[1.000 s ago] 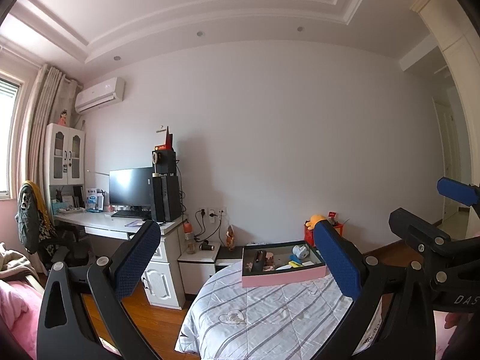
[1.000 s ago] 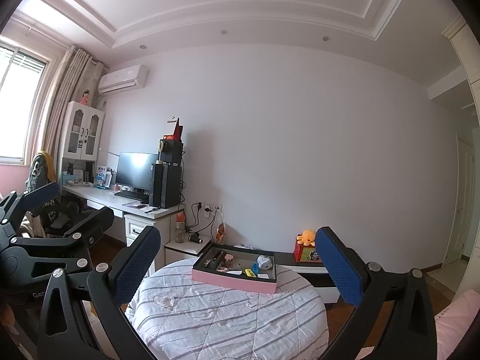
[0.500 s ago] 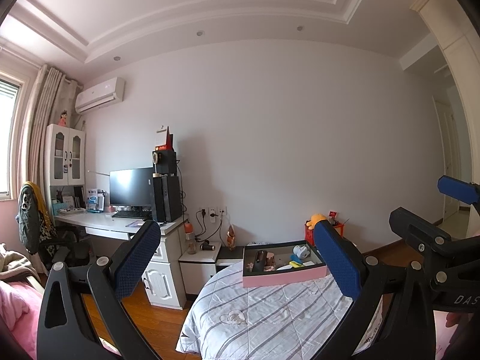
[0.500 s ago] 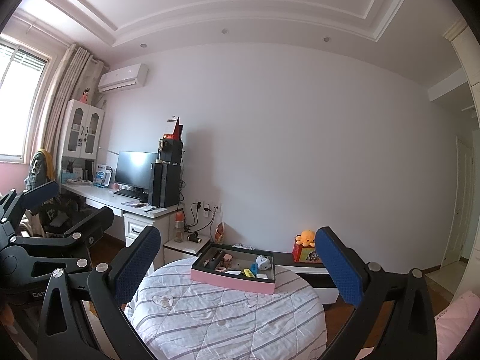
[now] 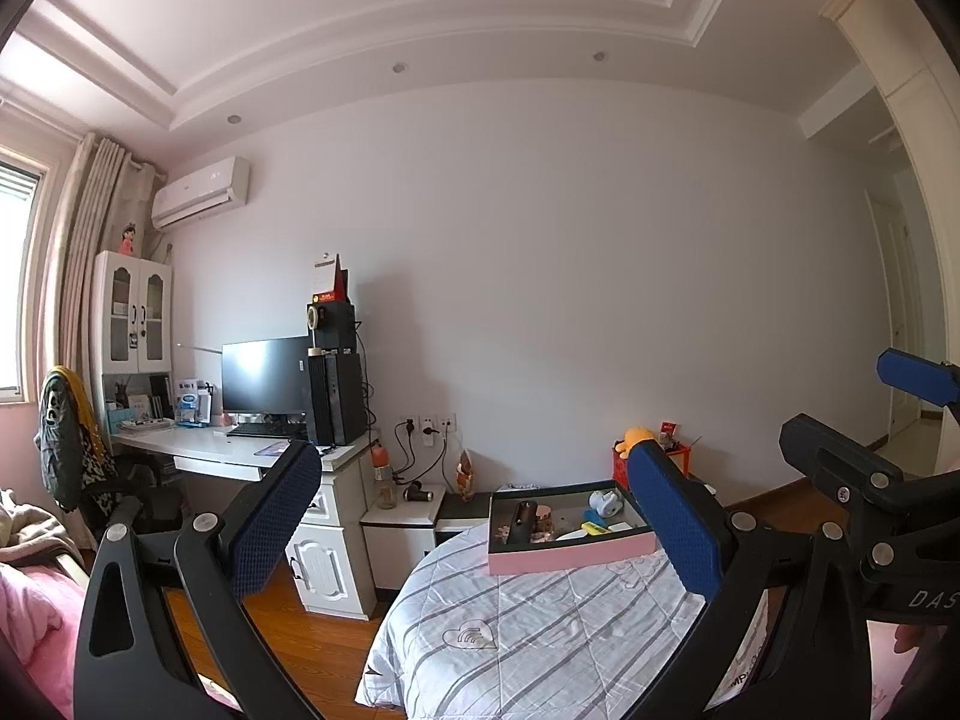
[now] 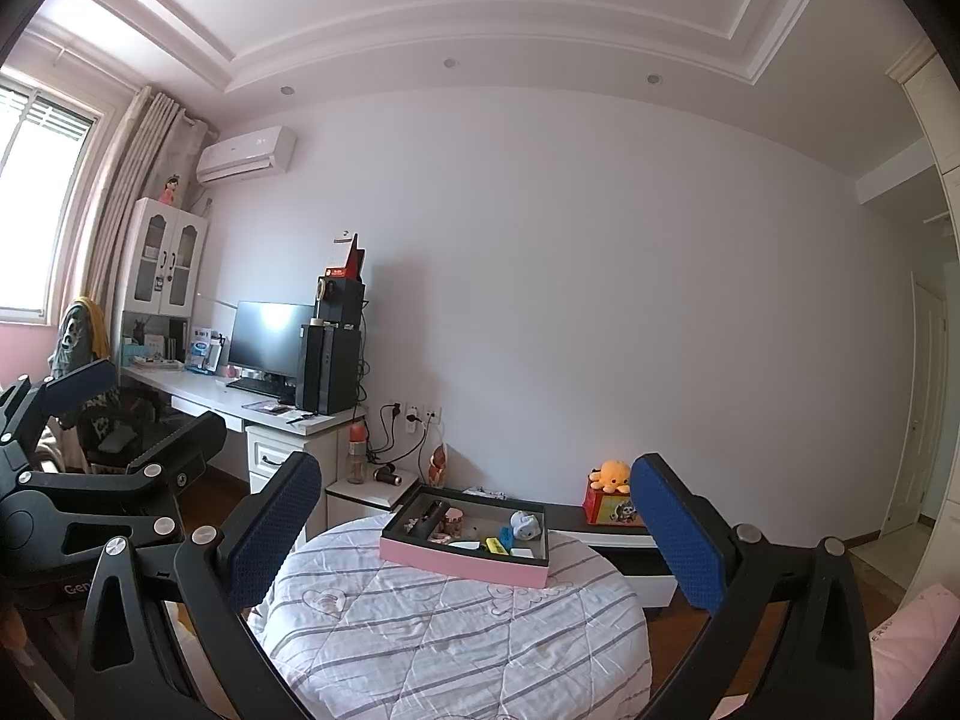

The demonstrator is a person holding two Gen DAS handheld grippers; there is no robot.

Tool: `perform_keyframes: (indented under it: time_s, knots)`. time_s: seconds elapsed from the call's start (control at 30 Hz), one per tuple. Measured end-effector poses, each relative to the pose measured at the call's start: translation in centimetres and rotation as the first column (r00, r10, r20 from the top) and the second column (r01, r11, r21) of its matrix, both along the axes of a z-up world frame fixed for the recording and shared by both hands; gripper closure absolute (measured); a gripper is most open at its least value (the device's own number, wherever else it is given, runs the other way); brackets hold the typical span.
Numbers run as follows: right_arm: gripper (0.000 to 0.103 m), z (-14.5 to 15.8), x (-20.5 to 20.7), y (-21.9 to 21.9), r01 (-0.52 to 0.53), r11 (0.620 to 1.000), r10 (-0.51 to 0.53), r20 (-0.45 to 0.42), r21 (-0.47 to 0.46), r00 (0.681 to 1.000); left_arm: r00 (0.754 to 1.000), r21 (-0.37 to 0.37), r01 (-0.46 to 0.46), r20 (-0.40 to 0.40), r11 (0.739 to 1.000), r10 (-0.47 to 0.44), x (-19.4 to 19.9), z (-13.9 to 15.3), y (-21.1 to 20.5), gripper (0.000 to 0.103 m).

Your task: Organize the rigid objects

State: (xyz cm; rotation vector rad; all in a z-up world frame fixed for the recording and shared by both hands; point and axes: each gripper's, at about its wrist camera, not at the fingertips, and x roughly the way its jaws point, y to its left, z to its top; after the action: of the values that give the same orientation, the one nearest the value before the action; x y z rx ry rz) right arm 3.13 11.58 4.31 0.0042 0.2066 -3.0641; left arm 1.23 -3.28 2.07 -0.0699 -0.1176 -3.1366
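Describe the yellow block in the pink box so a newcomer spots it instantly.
On the round quilt-covered table sits a pink box with a dark rim. Inside, towards its right, the yellow block lies flat between a blue piece and white cards: the only yellow item.

The box (image 6: 462,564) at lower centre has pink outer walls and a dark inside; the quilt (image 6: 456,630) beneath is white with grey stripes and heart outlines; each hand-held gripper (image 6: 474,522) is black with blue dimpled pads (image 6: 672,528); an orange plush (image 6: 612,476) sits right of centre; the floor (image 5: 300,618) at lower left is reddish-brown wood.

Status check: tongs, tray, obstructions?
Left tongs and right tongs open, empty. Pink-sided tray of small items untouched on the striped quilt. Path clear.
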Motion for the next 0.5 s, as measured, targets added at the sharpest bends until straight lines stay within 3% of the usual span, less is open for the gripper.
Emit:
perform_keyframes:
  time_s: [0.5]
  knots:
    - [0.0,0.1,-0.12,-0.32,0.01,1.0,-0.01,0.004,0.007,1.0,1.0,-0.002,0.001,0.005,1.0,-0.001,0.2,-0.02,-0.16,0.0]
